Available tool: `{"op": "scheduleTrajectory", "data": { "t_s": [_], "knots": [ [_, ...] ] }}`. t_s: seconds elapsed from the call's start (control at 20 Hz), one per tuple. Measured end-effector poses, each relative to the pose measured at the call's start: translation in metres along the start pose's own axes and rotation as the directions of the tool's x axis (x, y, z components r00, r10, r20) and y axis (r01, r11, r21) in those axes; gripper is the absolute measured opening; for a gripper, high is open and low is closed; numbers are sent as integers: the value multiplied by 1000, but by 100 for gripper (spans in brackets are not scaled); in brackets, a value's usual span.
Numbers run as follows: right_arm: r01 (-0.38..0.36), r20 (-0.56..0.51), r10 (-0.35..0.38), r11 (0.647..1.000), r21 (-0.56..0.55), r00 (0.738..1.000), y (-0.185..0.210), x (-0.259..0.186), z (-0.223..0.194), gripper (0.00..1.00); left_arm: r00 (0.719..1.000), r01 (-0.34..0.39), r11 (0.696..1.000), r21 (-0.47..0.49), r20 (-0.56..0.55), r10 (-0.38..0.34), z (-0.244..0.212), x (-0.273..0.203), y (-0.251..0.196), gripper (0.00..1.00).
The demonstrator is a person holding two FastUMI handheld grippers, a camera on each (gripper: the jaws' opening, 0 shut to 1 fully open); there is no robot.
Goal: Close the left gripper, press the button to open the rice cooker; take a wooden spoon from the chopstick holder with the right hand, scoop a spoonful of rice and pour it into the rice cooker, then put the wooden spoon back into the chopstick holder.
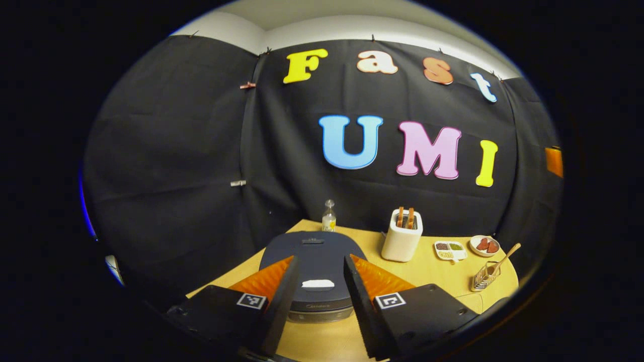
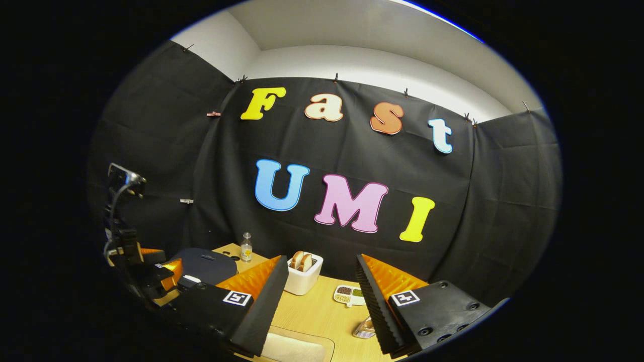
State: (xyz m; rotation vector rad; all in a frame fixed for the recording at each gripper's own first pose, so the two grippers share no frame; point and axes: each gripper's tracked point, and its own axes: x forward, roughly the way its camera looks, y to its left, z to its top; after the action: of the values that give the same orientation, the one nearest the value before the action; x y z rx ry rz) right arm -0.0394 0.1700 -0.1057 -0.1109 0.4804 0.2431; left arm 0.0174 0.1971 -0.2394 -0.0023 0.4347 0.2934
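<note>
Left gripper [image 1: 319, 301] fingers apart, above closed rice cooker [image 1: 314, 266] at table's [image 1: 432, 274] left edge. Right gripper [image 2: 322, 306] fingers apart over mid-table. Wooden spoon [image 1: 504, 258] in chopstick holder [image 1: 484, 278], probably near the right edge.

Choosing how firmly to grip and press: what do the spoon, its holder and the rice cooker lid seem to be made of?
The spoon looks like pale wood, matte and tan. Its holder seems to be thin metal wire, open mesh with a slight glint. The rice cooker lid looks like smooth dark plastic with a dull sheen, though coated metal is possible.
</note>
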Motion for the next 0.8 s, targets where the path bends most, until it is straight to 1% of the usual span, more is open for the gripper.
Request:
{"op": "scheduleTrajectory", "data": {
  "t_s": [0.05,0.15,0.2,0.25,0.3,0.35,0.4,0.5,0.6,0.65,0.8],
  "knots": [
    [4,-3,-4,1000,-5,1000,1,0,-1,85,1000,-8,1000,-9,-25,8,-8,10,2,62],
    [9,-15,-9,1000,-15,1000,3,0,-2,85,999,5,1000,-18,-54,-6,-21,22,-2,53],
    [9,-20,-10,1000,-17,1000,4,0,-5,85,998,4,1000,-16,-58,-5,-23,30,-3,37],
    [10,-27,-11,1000,-20,1000,5,0,-5,85,998,-7,1000,-9,-63,6,-27,38,-1,37],
    [11,-29,-11,1000,-22,1000,6,0,-5,85,997,-23,1000,-3,-75,23,-31,46,4,32],
    [13,-28,-14,1000,-27,1000,6,0,-4,85,995,-35,999,-9,-98,34,-37,56,5,34],
    [14,-26,-15,999,-32,1000,7,-1,-3,85,991,-35,999,-26,-130,31,-45,64,4,26],
    [14,-30,-15,999,-41,999,8,0,-4,85,981,-25,997,-68,-192,11,-63,73,0,17],
    [15,-32,-16,999,-40,999,7,0,-5,85,972,-39,997,-72,-235,21,-75,83,5,10],
    [14,-36,-15,999,-38,999,8,0,-6,85,972,-38,997,-64,-234,23,-74,84,5,7],
    [9,-44,-10,999,-37,999,10,2,-10,85,968,-38,999,14,-246,40,-79,85,4,9]
  ]
}}
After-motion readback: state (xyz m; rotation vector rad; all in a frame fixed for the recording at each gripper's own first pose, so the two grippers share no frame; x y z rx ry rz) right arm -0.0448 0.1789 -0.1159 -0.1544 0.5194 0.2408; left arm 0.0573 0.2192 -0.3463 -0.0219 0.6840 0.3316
